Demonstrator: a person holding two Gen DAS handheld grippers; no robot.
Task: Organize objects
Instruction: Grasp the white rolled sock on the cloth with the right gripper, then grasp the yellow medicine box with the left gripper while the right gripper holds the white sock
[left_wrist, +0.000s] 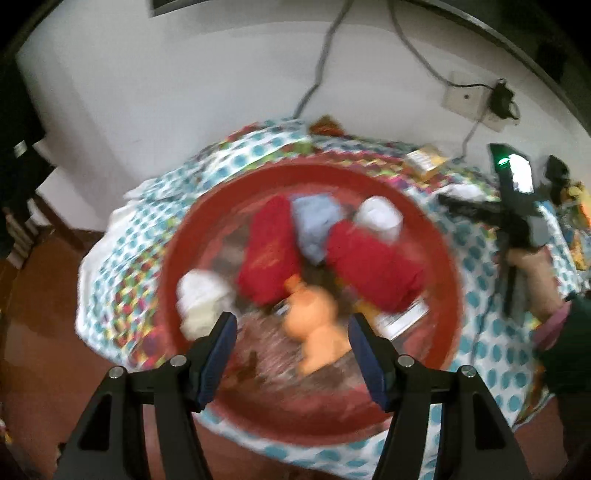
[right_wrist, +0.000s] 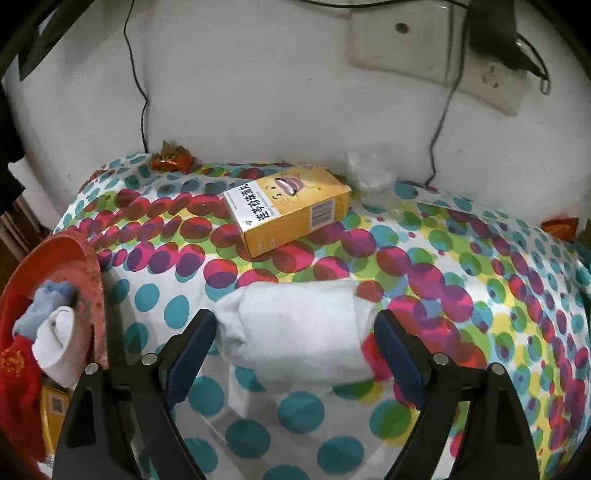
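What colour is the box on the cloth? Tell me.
Yellow box, white end with black print; clearest in the right wrist view.

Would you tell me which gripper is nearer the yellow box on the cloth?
Right. The right gripper straddles a white roll just before the yellow box; the left gripper hangs over the basin.

Soft cloth roll (right_wrist: 299, 328), cardboard box (right_wrist: 288, 214)

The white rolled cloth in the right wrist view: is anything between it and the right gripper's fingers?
Nothing visible. The white rolled cloth lies on the dotted tablecloth, directly between the open fingers of the right gripper. The yellow box sits farther back, out of the path.
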